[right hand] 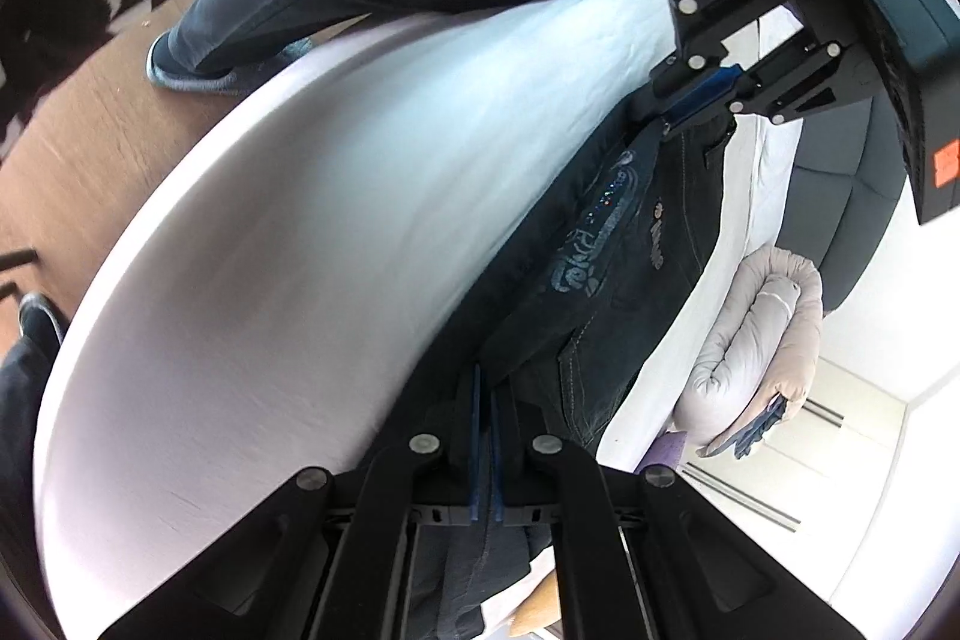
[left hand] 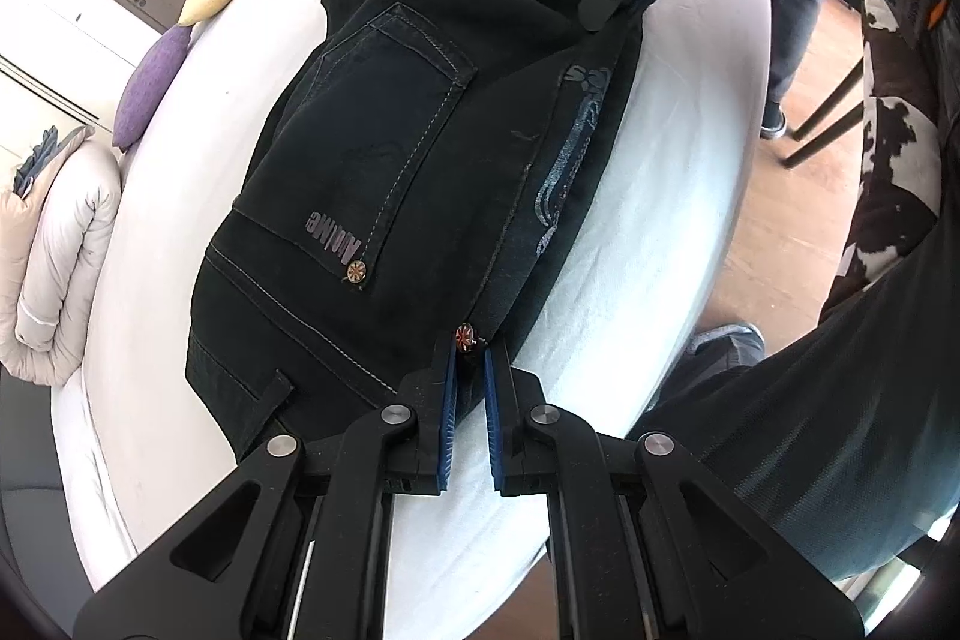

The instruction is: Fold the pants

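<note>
Along the pants' [left hand: 372, 148] near edge, my left gripper [left hand: 471, 376] and right gripper [right hand: 486, 418] each pinch cloth, keeping it taut for folding.

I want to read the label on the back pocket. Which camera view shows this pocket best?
The left wrist view. There the pocket lies in full sight on the pants, with its stitching, printed label and rivet sharp. In the right wrist view the pants run away edge-on, so the pocket is only a narrow dark strip with a small blurred label.
</note>
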The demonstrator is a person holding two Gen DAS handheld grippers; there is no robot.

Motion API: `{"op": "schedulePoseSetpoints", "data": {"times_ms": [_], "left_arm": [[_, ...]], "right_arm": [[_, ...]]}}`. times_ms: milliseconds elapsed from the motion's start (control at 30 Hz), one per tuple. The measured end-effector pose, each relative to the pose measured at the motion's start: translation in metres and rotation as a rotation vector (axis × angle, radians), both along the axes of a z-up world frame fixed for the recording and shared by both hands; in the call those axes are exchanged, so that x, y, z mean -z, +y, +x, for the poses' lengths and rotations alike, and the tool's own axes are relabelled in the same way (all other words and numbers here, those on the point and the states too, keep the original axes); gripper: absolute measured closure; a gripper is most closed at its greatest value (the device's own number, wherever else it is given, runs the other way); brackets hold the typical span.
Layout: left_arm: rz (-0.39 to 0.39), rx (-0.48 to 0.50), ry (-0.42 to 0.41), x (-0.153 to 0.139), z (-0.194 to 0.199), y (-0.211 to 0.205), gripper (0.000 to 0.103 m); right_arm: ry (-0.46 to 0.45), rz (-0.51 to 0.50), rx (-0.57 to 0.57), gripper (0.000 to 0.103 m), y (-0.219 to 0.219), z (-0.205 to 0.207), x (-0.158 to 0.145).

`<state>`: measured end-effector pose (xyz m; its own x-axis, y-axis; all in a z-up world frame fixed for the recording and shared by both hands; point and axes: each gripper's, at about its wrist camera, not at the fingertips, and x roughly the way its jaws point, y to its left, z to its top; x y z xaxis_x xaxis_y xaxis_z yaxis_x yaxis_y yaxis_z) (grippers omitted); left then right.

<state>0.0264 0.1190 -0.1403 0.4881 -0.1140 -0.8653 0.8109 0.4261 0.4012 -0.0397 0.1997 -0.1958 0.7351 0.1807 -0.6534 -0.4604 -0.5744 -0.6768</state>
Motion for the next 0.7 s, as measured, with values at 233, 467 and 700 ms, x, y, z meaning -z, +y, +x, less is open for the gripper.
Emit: {"op": "schedulePoseSetpoints", "data": {"times_ms": [233, 467, 700], "left_arm": [[-0.055, -0.100, 0.040, 0.003, 0.011, 0.003, 0.090], [-0.191, -0.268, 0.099, -0.042, 0.002, 0.038, 0.089], [-0.631, -0.488, 0.189, -0.050, 0.059, 0.007, 0.089]], "right_arm": [[0.063, 0.045, 0.123, 0.096, 0.015, 0.004, 0.017], [0.079, 0.161, 0.237, 0.096, 0.021, 0.008, 0.017], [0.028, 0.295, 0.317, 0.096, 0.020, 0.004, 0.021]]}}
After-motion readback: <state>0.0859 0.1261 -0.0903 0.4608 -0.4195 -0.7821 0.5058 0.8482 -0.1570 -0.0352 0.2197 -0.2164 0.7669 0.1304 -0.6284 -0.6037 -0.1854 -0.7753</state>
